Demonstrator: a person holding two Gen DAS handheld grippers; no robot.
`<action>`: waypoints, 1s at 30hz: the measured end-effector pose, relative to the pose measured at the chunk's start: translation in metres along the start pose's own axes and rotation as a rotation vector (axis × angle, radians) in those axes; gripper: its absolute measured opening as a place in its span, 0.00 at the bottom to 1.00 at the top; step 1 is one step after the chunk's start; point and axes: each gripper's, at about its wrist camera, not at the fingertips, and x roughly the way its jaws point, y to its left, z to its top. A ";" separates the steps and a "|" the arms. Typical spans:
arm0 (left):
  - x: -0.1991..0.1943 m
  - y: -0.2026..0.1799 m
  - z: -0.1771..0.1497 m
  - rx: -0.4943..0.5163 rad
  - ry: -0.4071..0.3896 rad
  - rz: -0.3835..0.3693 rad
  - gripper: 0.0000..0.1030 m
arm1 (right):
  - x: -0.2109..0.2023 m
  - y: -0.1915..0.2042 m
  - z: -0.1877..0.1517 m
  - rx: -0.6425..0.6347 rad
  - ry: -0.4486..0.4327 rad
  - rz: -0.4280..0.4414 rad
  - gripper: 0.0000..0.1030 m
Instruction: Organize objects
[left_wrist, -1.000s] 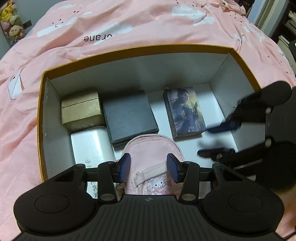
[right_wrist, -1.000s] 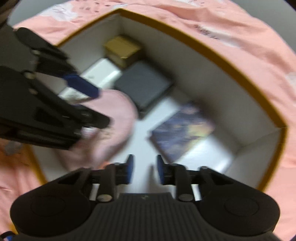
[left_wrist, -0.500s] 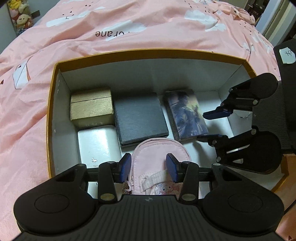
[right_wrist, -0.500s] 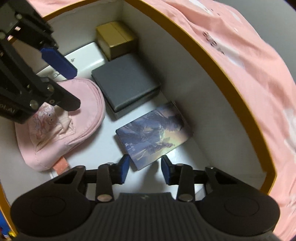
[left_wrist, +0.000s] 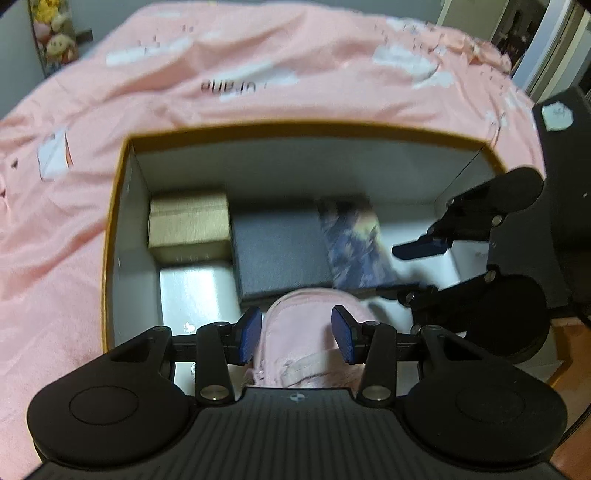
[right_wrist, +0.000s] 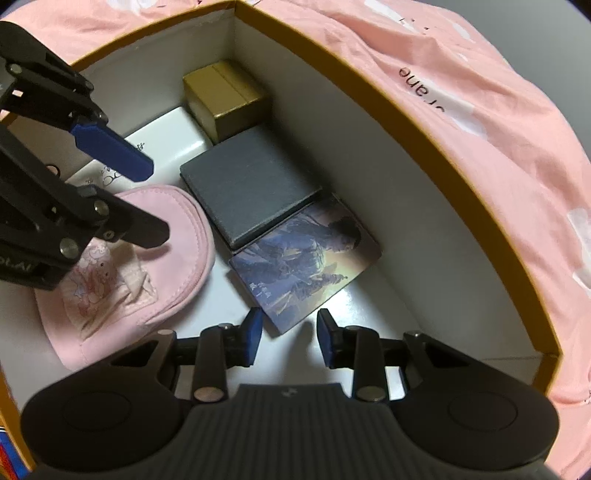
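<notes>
An orange-rimmed storage box (left_wrist: 303, 129) (right_wrist: 424, 122) holds a gold box (left_wrist: 188, 221) (right_wrist: 225, 96), a white box (left_wrist: 195, 291) (right_wrist: 159, 136), a dark grey box (left_wrist: 277, 254) (right_wrist: 247, 192), an illustrated book (left_wrist: 354, 247) (right_wrist: 306, 266) and a pink pouch (left_wrist: 306, 332) (right_wrist: 147, 266). My left gripper (left_wrist: 295, 336) (right_wrist: 147, 199) is open above the pouch, not gripping it. My right gripper (right_wrist: 290, 336) (left_wrist: 402, 269) is open, its fingers on either side of the book's near corner.
The box rests on a pink bedspread (left_wrist: 258, 74) (right_wrist: 498, 110) with white clouds and lettering. Plush toys (left_wrist: 55, 33) stand at the far left. A dark object with a white label (left_wrist: 557, 114) is at the far right.
The left gripper has drawn back and up from the pouch. The right gripper has opened wider. The book now lies against the grey box, nearer the far wall.
</notes>
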 end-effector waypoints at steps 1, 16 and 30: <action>-0.005 -0.001 0.000 -0.005 -0.021 -0.007 0.50 | -0.005 0.000 -0.001 0.011 -0.009 -0.004 0.34; -0.100 -0.050 -0.048 0.060 -0.257 -0.091 0.51 | -0.127 0.052 -0.079 0.372 -0.309 -0.036 0.45; -0.103 -0.042 -0.116 -0.013 -0.086 -0.236 0.51 | -0.155 0.112 -0.154 0.596 -0.307 -0.122 0.55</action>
